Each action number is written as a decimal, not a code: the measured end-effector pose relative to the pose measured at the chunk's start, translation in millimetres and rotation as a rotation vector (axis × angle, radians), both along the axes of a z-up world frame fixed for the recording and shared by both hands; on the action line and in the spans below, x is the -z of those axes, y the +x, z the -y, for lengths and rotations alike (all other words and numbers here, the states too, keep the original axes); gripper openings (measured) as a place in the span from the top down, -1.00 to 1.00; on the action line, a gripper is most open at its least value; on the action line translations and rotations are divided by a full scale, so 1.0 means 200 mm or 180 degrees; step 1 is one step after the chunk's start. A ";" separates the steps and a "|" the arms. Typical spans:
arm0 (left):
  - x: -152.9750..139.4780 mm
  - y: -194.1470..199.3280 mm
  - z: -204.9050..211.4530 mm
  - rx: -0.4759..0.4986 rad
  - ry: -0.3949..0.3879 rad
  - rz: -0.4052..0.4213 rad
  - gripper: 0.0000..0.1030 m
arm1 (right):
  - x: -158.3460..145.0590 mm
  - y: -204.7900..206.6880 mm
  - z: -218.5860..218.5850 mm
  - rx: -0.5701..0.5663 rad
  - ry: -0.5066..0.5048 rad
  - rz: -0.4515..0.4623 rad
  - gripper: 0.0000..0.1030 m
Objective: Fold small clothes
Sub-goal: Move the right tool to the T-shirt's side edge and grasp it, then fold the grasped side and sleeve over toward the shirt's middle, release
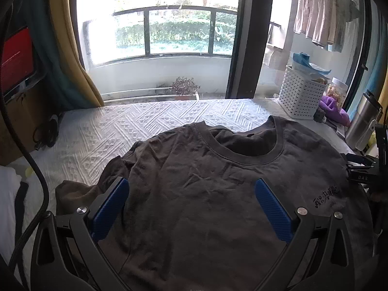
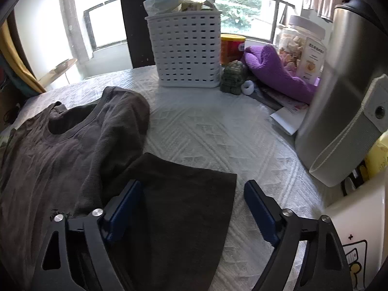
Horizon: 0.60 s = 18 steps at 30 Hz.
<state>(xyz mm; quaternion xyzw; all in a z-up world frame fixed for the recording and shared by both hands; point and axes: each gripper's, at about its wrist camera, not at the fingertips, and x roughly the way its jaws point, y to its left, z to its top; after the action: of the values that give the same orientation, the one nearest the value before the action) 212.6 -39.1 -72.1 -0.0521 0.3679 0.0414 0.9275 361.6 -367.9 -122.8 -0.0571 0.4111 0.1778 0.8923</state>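
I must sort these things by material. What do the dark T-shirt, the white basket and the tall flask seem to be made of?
Dark T-shirt: soft knit fabric, probably cotton; matte, creased, with a ribbed collar.
White basket: moulded plastic, it seems; smooth walls with even rows of slots.
Tall flask: metal, likely brushed stainless steel; dull silver sheen, with a dark lid.

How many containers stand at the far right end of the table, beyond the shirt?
4: white slotted basket; yellow-lidded can right behind it; clear snack jar behind the purple cloth; steel flask nearest the camera. Others may be hidden.
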 end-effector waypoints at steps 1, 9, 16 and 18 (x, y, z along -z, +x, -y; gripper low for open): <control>0.00 0.00 0.00 -0.0002 -0.0008 -0.0004 -0.98 | 0.00 0.00 0.00 -0.0019 0.0005 -0.0002 -0.57; -0.01 -0.01 -0.01 0.0034 -0.0074 0.0005 -0.98 | -0.03 -0.03 -0.04 -0.0111 -0.0001 0.0042 0.80; -0.05 -0.06 -0.03 0.0040 -0.0092 0.0070 -0.98 | -0.16 -0.07 0.01 0.0189 -0.0481 0.0393 0.82; -0.05 -0.07 -0.03 0.0045 -0.0111 0.0068 -0.98 | -0.20 -0.08 0.06 0.0310 -0.0577 0.0468 0.82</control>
<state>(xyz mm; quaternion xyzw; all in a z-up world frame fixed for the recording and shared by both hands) 198.7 -32.4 -62.3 -0.0661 0.3590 0.0278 0.9306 345.2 -380.9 -82.0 -0.1303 0.3612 0.0917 0.9188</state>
